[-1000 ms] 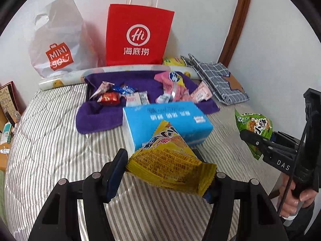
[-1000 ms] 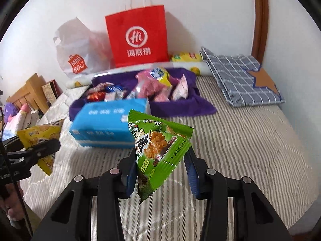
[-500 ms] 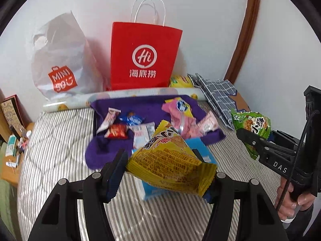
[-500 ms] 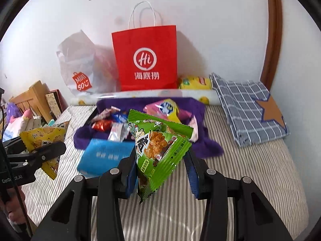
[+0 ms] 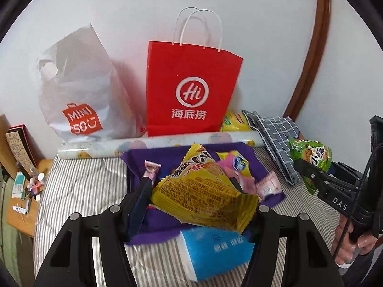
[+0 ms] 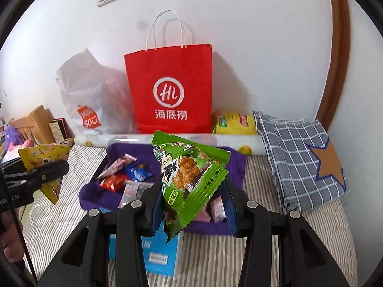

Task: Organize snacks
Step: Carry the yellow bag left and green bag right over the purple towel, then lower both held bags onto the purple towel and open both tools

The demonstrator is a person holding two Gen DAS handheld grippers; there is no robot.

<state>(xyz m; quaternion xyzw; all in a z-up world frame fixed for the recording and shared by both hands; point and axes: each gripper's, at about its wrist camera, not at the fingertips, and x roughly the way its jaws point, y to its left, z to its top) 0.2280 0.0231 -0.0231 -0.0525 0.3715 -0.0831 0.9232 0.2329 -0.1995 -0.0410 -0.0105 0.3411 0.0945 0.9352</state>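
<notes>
The left gripper holds a yellow snack packet between its two fingers, which press on the packet from both sides, and the packet is in the air above the purple cloth. The right gripper holds a green snack packet in the same way, its fingers closed narrow on the lower part of the packet, also raised above the bed. On the purple cloth lie several small snacks: a red one, a blue one and a pink pointed one, and to the right a pink packet. A blue tissue box lies on the striped bed just in front of the cloth, below both grippers. Against the wall stands a red paper bag with white handles, and beside it on the left a white plastic bag. Right of the red bag lies a yellow bag, perhaps chips, but the print is too blurred to read. A folded checked cloth with a brown star lies on the right side of the bed.
</notes>
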